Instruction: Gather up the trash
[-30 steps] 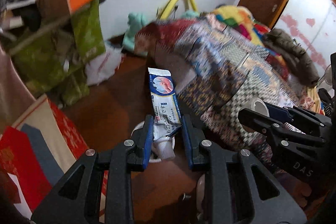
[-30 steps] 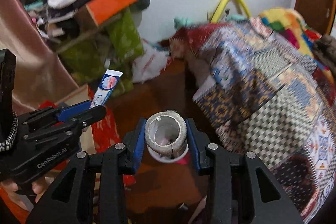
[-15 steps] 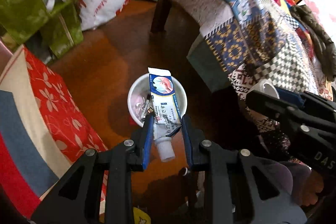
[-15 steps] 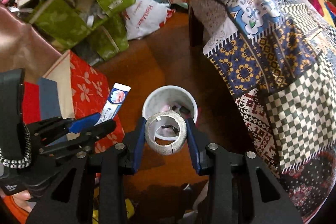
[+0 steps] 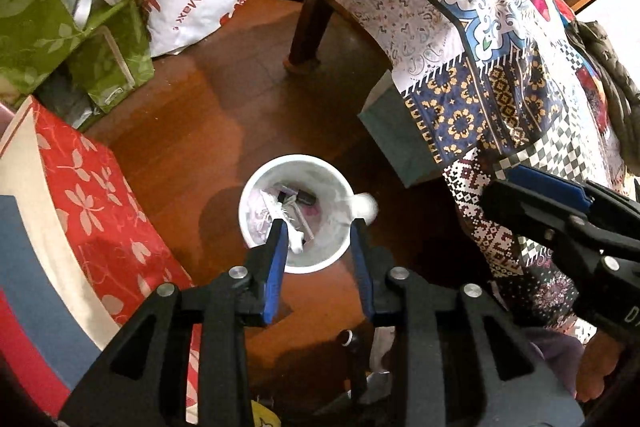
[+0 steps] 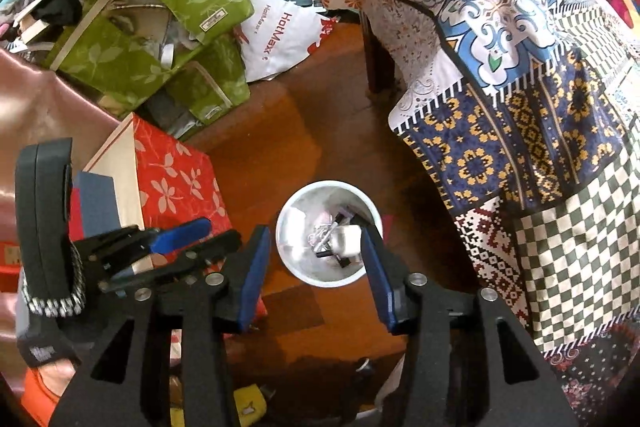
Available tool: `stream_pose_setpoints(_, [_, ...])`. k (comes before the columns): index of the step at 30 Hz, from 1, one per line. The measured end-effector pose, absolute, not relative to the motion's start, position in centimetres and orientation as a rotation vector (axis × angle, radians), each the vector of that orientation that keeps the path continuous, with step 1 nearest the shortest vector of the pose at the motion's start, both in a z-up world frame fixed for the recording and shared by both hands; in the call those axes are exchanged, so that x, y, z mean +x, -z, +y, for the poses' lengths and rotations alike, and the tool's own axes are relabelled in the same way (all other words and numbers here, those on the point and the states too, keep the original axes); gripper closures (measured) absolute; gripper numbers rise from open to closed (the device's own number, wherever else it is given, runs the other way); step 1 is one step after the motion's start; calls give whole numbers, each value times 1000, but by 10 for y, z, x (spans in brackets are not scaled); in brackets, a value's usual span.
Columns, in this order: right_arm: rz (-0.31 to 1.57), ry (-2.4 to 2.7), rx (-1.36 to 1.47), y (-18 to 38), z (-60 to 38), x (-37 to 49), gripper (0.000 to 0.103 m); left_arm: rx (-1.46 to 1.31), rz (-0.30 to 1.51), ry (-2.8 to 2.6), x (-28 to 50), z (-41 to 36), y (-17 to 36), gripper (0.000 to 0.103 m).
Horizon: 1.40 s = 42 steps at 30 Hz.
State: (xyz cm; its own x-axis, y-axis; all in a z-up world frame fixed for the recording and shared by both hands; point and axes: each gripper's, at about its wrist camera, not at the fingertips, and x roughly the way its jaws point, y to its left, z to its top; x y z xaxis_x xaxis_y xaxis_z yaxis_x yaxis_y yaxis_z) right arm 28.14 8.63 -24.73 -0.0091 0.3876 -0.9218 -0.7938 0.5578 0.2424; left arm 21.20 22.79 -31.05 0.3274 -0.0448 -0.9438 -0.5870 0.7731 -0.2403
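A white round bin (image 5: 256,187) stands on the brown wooden floor, with several bits of trash inside. It also shows in the right wrist view (image 6: 292,215). My left gripper (image 5: 318,231) is open and empty, right above the bin. A blurred white roll of tape (image 5: 362,207) is falling at the bin's right rim; it shows inside the bin in the right wrist view (image 6: 346,241). My right gripper (image 6: 316,255) is open and empty above the bin. The toothpaste tube is hidden among the trash.
A table under a patchwork cloth (image 5: 480,39) stands to the right, its wooden leg (image 5: 308,23) behind the bin. A red floral box (image 5: 92,203) is on the left. Green fabric boxes (image 5: 60,19) and a white HotMax bag (image 5: 188,11) lie at the back left.
Both grippers tilted down over the bin and opened. The toothpaste tube left my left gripper and the tape roll left my right gripper; both dropped towards the bin.
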Motion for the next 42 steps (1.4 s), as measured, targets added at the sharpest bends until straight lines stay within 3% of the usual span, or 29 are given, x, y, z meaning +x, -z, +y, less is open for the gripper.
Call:
stream_pose_setpoints(8, [1123, -946, -424, 204, 39, 255, 60, -517, 1098, -352, 188, 203, 245, 72])
stream_pose_setpoints(22, [677, -697, -192, 40, -104, 173, 60, -268, 681, -119, 131, 83, 60, 72])
stream_pose_setpoints(35, [430, -465, -15, -17, -189, 81, 60, -139, 421, 47, 47, -2, -15, 72])
stream_pose_setpoints(37, [408, -428, 0, -18, -197, 70, 59, -127, 396, 47, 38, -8, -18, 65])
stream_pose_setpoints(42, [362, -360, 38, -18, -209, 48, 20, -125, 363, 45, 19, -11, -16, 30])
